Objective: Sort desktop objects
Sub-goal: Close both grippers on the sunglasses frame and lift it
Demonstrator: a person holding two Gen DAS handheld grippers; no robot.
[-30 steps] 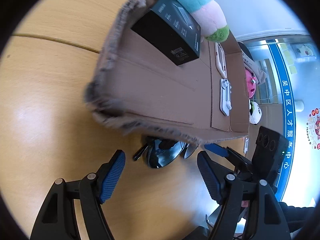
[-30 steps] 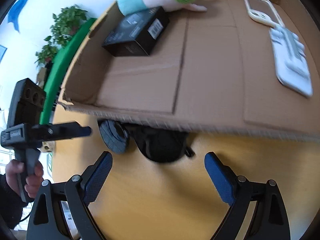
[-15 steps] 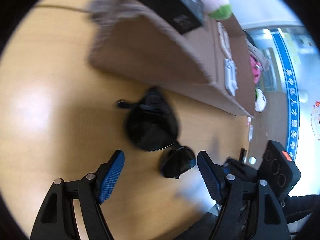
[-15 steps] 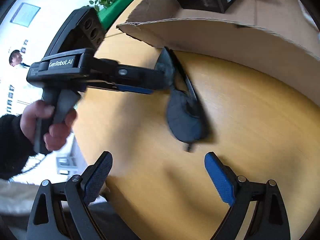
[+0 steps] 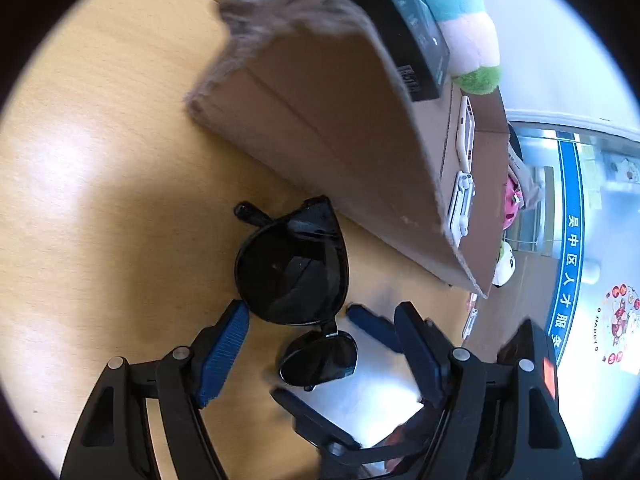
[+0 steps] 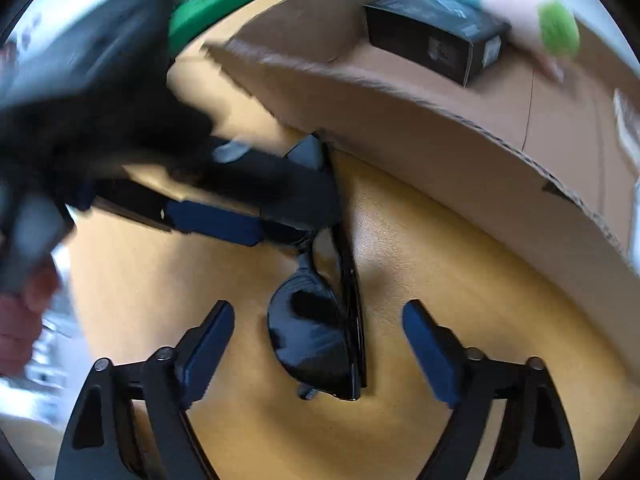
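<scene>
Here sunglasses (image 6: 320,332) lie between the right gripper's (image 6: 318,344) closing jaws.

The sunglasses (image 5: 292,276) lie on the counter (image 5: 100,184), just before the near wall of the cardboard box (image 5: 340,128). In the box lie a small carton (image 6: 436,36), behind it a plush toy (image 6: 500,0), and at right two flat cases (image 5: 464,168).

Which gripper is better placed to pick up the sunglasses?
Right, probably. The right gripper, jaws just narrowing, straddles the sunglasses squarely; the open left gripper has only one lens between its pads.
</scene>
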